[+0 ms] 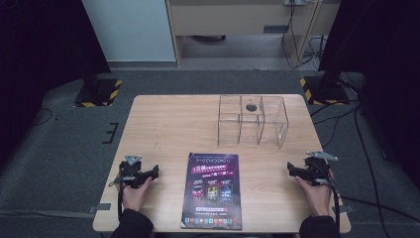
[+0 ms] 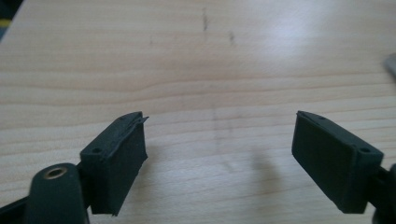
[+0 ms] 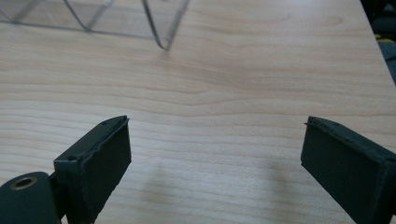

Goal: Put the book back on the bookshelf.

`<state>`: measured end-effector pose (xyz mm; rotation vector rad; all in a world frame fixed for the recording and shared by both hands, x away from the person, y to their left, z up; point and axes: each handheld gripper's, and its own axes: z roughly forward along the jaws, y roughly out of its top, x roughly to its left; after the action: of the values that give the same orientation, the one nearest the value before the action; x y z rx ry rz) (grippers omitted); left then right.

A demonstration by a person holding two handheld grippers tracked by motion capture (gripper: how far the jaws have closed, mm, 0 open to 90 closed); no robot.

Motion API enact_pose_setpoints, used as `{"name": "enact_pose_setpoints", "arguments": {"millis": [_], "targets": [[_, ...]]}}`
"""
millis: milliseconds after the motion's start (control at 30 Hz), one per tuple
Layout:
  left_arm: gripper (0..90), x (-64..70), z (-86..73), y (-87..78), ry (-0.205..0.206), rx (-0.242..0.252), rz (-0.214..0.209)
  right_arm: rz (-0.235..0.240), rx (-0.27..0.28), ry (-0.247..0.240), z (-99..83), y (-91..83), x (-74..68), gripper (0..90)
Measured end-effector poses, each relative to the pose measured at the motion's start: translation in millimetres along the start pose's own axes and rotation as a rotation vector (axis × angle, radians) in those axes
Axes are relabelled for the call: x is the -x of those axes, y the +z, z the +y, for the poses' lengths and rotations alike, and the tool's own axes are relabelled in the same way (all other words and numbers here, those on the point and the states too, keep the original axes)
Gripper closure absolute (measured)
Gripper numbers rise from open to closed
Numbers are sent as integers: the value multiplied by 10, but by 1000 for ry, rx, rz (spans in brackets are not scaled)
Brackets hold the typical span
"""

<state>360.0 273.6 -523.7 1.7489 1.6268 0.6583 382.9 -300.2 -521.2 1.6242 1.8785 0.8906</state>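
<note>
Light wooden table (image 1: 163, 124), dark glossy magazine (image 1: 213, 191) at 6 o'clock, clear acrylic compartment organiser (image 1: 252, 120) at 1 o'clock, left gripper (image 1: 154, 171) at 8 o'clock and right gripper (image 1: 290, 169) at 4 o'clock, jaws of both released, empty.

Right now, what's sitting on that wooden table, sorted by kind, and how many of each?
Printed booklets: 1, the purple booklet
Clear plastic organizers: 1, the clear organizer
Hand-held claws: 2, the left claw and the right claw, both open
Total: 4
</note>
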Motion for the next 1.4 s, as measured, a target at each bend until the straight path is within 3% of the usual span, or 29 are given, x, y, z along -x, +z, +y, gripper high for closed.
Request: {"name": "enact_pose_setpoints", "arguments": {"millis": [167,300,567,1000,1400], "targets": [[220,117,3,-149,8,67,-51,39,69,4,-21,-180,-82,94],[235,200,5,-198,18,73,-85,46,66,11,-9,-243,-142,98],[239,370,14,-288,34,96,-130,88,54,-35,45,-332,-334,112],[215,638,-20,-281,61,92,-182,157,109,-46,159,-480,-651,107],[231,824,-89,-198,88,62,-227,225,102,-87,199,-430,-951,120]]}}
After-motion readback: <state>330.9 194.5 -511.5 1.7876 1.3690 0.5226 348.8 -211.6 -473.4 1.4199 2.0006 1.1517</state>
